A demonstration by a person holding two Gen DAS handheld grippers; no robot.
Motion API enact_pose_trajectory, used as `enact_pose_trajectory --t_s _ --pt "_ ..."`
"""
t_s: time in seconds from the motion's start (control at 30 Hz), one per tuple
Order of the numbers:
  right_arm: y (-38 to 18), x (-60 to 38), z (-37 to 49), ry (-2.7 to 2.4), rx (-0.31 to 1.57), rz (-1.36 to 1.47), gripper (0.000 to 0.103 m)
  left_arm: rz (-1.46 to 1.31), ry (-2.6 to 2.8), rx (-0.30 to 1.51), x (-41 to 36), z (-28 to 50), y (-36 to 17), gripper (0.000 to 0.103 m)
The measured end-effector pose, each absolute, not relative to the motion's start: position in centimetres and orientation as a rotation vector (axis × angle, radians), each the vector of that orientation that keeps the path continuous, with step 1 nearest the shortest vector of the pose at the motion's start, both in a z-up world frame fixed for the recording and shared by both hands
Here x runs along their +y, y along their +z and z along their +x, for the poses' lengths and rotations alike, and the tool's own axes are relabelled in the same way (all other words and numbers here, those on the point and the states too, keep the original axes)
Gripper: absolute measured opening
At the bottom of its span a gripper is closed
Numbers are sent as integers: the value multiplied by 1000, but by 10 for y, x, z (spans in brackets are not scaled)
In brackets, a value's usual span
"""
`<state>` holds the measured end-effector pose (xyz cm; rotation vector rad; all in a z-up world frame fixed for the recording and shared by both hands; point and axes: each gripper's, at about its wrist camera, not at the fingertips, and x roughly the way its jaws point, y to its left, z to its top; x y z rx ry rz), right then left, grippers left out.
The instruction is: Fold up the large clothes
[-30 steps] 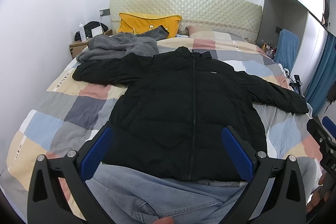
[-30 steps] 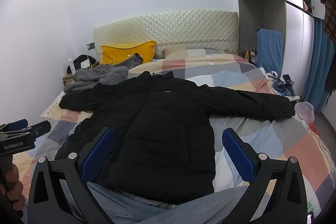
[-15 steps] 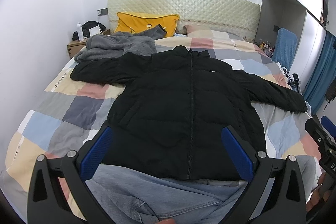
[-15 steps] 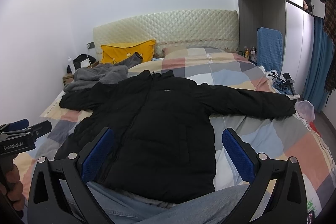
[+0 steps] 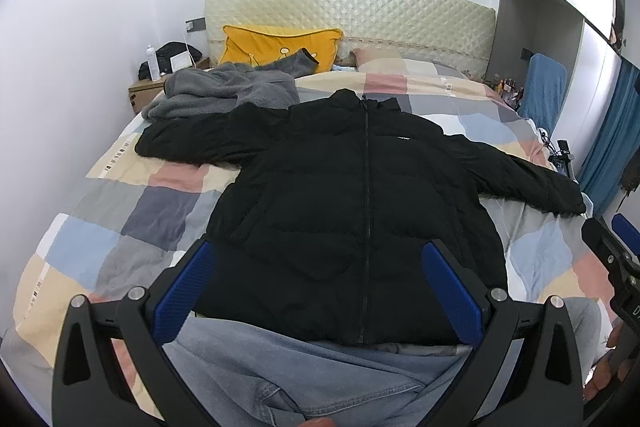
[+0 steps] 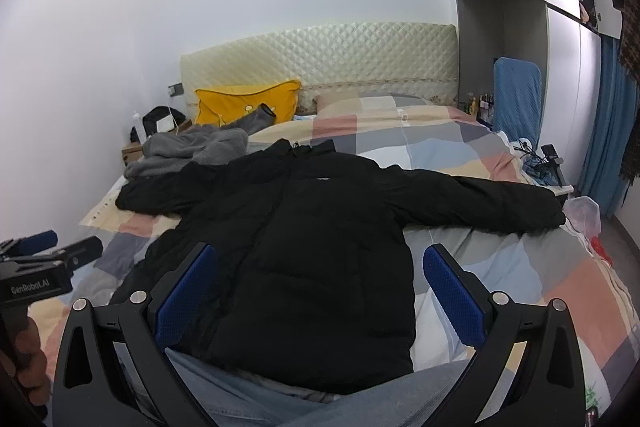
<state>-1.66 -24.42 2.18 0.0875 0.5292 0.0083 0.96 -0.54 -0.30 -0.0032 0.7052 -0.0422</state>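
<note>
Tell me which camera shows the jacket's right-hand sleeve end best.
The right wrist view. There the sleeve runs unbroken across the quilt to its cuff, near the frame's middle height. The left wrist view shows the same sleeve squeezed toward the distorted edge, its cuff close beside the right gripper.

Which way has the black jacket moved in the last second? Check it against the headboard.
No, it has not moved. The black jacket lies flat, its collar at the same spot below the headboard, one sleeve still against the gray fleece.
</note>
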Motion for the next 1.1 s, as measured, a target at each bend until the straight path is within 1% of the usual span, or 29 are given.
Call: enact_pose_trajectory --t_s 0.33,1.1 --pt "16 -245 -15 11 550 106 103 -1 -67 719 -7 11 -9 103" --pt "21 -245 -13 35 549 100 103 -2 -83 715 -11 17 -3 103"
